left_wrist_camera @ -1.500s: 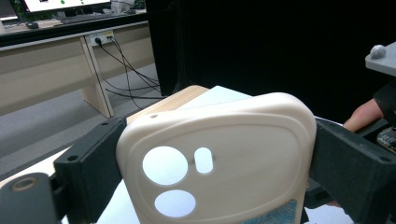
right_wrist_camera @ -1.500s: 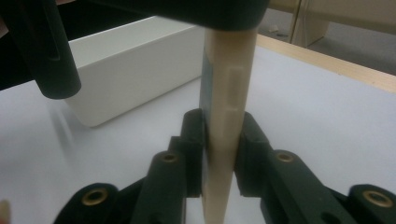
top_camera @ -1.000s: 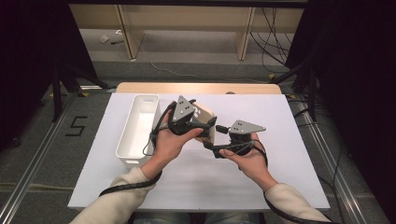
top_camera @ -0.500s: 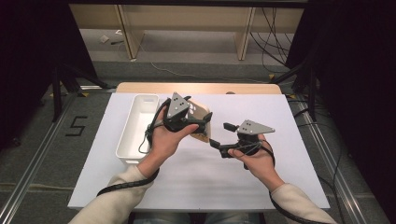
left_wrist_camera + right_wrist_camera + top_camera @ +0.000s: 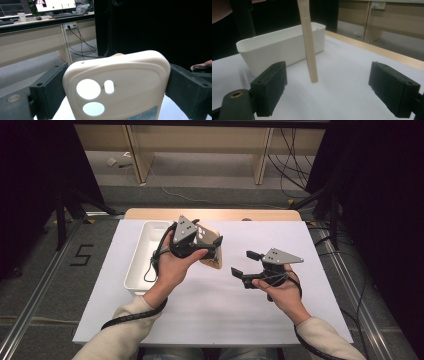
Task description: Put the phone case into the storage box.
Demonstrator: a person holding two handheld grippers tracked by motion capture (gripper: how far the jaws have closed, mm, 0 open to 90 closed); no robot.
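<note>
At the centre of the high view the left tool (image 5: pixel 210 247) pinches a cream phone case (image 5: pixel 116 85) by its edges, held above the white bench (image 5: pixel 210 310). Right of centre, the right tool (image 5: pixel 242 263) is spread wide, apart from it

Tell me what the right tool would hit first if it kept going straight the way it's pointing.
Most likely the cream phone case held by the left tool: its edge hangs between the right tool's open jaws, just ahead. Behind it stands the white bin. Depth is hard to judge, so it might pass slightly beside.
</note>
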